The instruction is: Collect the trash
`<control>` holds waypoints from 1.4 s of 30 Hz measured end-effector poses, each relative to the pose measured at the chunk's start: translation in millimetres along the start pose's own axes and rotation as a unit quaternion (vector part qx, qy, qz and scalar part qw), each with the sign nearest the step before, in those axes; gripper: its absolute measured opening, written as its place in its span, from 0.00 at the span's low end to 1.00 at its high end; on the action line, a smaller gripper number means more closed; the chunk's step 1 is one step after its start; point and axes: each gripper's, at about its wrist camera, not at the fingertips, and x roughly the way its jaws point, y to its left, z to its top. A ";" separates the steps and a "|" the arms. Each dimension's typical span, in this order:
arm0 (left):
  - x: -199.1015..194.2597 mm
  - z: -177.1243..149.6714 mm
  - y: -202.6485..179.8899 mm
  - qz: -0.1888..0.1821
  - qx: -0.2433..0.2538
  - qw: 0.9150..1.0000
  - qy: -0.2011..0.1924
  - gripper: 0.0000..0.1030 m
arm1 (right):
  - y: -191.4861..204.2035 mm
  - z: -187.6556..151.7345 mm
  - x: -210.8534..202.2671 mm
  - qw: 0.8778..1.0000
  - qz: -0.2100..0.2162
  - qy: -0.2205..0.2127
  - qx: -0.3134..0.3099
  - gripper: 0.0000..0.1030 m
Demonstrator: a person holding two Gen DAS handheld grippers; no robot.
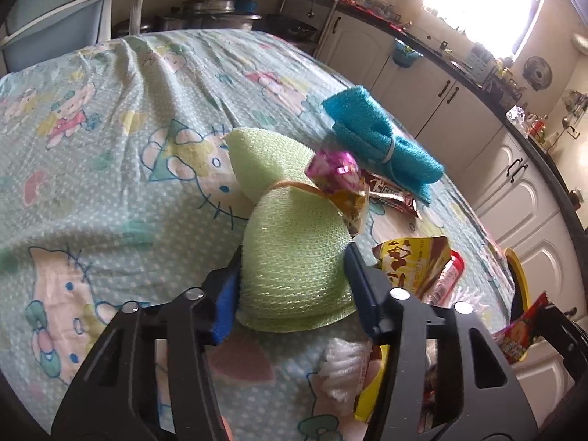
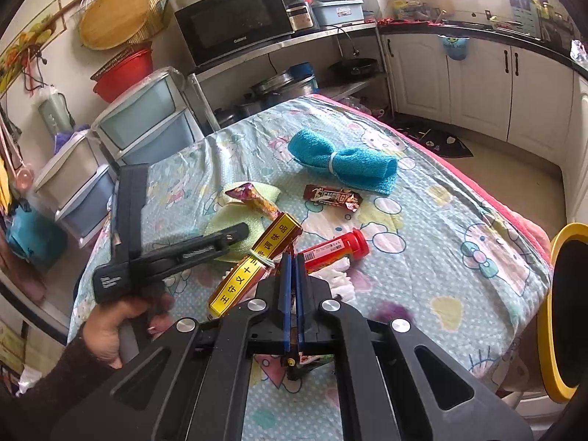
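Left gripper [image 1: 294, 268] pinches the green cloth [image 1: 290, 257]; right gripper [image 2: 294, 275] is closed on a red wrapper [image 2: 310, 359] at frame bottom. Chocolate bar [image 2: 332, 196], red bottle [image 2: 336, 248] and yellow box [image 2: 253, 268] remain at centre.

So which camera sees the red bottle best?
The right wrist view: the red plastic bottle with the red cap lies whole on the cartoon-print tablecloth. The left wrist view shows only a sliver behind a yellow wrapper.
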 end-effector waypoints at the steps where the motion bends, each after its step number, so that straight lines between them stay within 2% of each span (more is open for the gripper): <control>1: -3.5 0.5 0.1 0.000 0.003 1.000 -0.002 0.34 | -0.9 0.2 -1.0 1.000 0.000 -0.001 0.001 0.02; 7: -25.6 1.7 3.6 -0.004 0.004 1.000 -0.018 0.25 | -2.8 2.8 -9.8 1.000 0.001 -0.015 0.004 0.02; 21: -89.1 6.2 -1.5 0.007 0.020 0.996 -0.089 0.24 | -6.7 12.2 -38.0 0.999 0.004 -0.051 0.009 0.02; 24: -99.5 6.6 -7.4 0.000 0.025 0.995 -0.099 0.24 | -8.0 13.1 -44.3 0.998 0.000 -0.058 0.009 0.02; 32: -117.3 6.4 -42.7 -0.031 0.057 0.991 -0.117 0.24 | -19.6 13.3 -63.4 0.997 -0.016 -0.076 0.020 0.02; 42: -113.6 -0.7 -96.0 -0.070 0.106 0.985 -0.113 0.24 | -43.2 9.9 -89.8 0.993 -0.039 -0.102 0.045 0.02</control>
